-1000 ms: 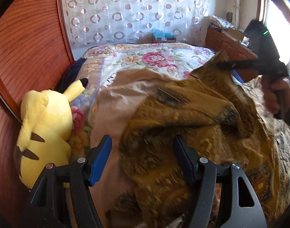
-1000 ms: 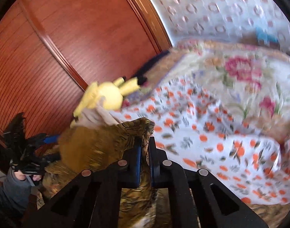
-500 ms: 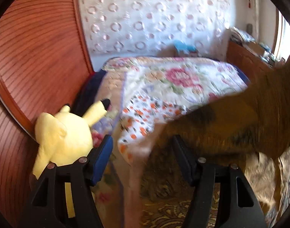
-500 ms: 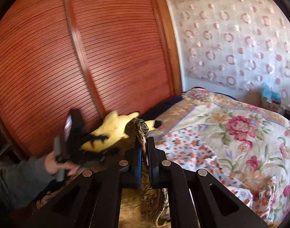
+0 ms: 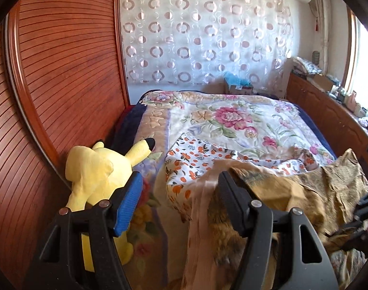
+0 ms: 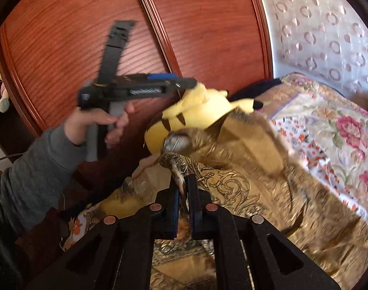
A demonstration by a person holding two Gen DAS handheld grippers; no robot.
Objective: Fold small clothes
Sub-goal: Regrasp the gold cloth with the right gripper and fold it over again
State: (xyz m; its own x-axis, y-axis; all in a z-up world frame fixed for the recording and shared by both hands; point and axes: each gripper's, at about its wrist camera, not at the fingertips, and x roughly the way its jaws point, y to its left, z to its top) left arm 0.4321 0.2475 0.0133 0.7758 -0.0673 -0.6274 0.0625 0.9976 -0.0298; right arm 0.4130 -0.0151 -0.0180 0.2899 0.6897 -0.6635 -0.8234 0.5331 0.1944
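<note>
garment [image 6: 244,188] in right gripper [image 6: 183,191]

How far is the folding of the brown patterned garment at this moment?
Done: nothing looks folded; the brown patterned garment lies rumpled on the bed. In hand: the right hand-held gripper pinches its edge, while the left hand-held gripper is open and holds nothing. Left: every fold, also the orange-flowered cloth.

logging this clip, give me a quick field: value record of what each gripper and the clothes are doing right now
left gripper: open, fingers apart, holding nothing
right gripper: shut on an edge of the brown patterned garment
garment state: crumpled and unfolded, lying on the bed
other cloth: orange-print fabric beside it, partly under it
bystander: yellow plush toy against the wooden wardrobe
</note>
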